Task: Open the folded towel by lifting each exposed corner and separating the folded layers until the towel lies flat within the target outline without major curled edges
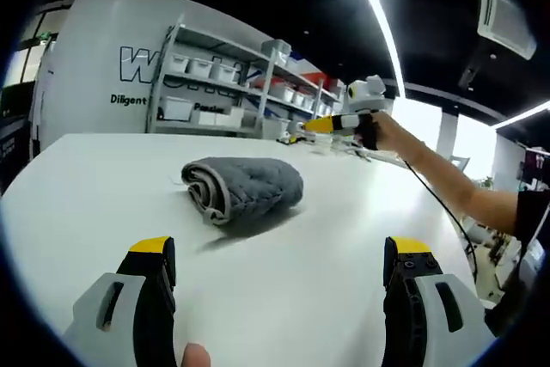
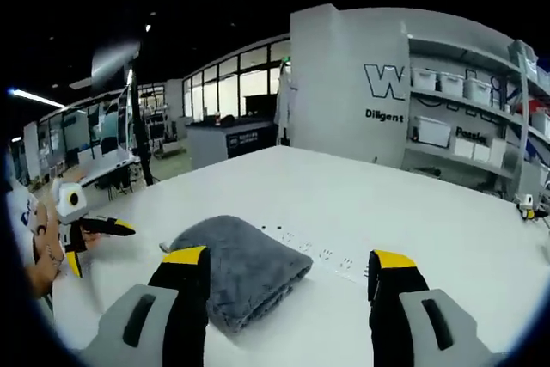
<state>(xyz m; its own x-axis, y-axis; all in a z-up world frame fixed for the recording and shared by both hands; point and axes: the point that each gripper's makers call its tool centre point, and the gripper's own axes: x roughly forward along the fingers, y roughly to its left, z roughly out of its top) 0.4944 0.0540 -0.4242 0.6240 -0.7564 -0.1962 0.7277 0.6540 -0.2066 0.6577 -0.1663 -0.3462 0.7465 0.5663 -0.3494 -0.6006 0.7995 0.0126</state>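
My left claw (image 1: pixel 279 268) and right claw (image 2: pixel 288 285) both hang spread and empty. The grey towel (image 1: pixel 243 188) sits bunched, mid-counter (image 1: pixel 103 186), at twelve o'clock. We're at the approach; next I need a loose corner to pinch.

Towel on the table, between your two grippers

Your towel (image 1: pixel 242 188) lies folded on the table (image 1: pixel 344 255), ahead of your left gripper (image 1: pixel 279 255); your right gripper (image 2: pixel 284 268) hangs just before it, shelves (image 1: pixel 232 83) behind.
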